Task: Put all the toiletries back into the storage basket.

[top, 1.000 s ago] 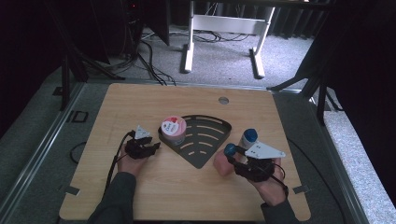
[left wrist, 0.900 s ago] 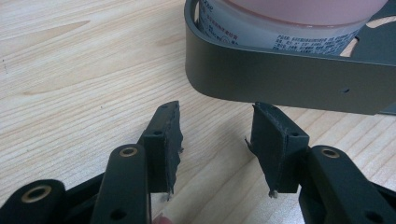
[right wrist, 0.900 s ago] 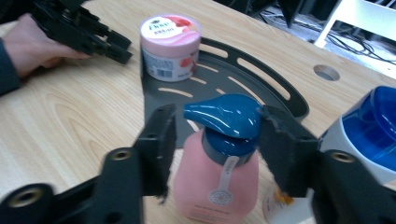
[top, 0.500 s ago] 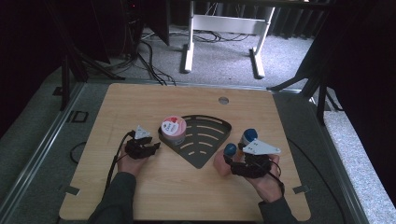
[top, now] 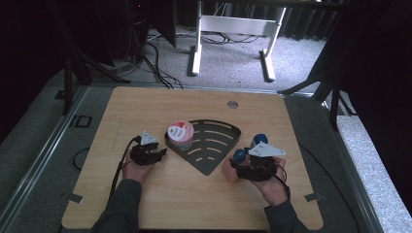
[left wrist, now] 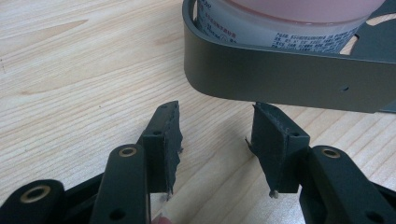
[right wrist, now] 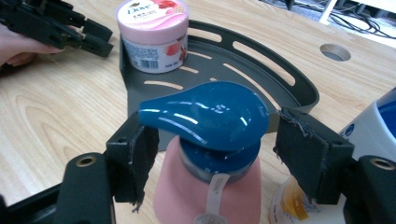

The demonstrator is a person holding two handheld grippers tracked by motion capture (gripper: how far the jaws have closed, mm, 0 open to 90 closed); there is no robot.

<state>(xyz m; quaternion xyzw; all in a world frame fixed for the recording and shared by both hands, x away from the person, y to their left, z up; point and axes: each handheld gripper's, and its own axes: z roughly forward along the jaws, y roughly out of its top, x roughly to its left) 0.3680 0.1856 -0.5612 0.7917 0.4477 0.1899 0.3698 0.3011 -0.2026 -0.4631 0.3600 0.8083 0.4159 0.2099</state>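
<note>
Right gripper view: right gripper (right wrist: 212, 154), jaws just widened, straddles pump bottle (right wrist: 208, 186) unclamped; close squarely below the blue head; rack (right wrist: 289, 88) at twelve o'clock.

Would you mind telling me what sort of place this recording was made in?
Probably a lab or recording studio rather than a home: a light wooden table on grey carpet, a tangle of black cables by a white metal stand, and dark curtains behind.

Dim, soft overhead light; sharp close-ups, dark surroundings.
</note>
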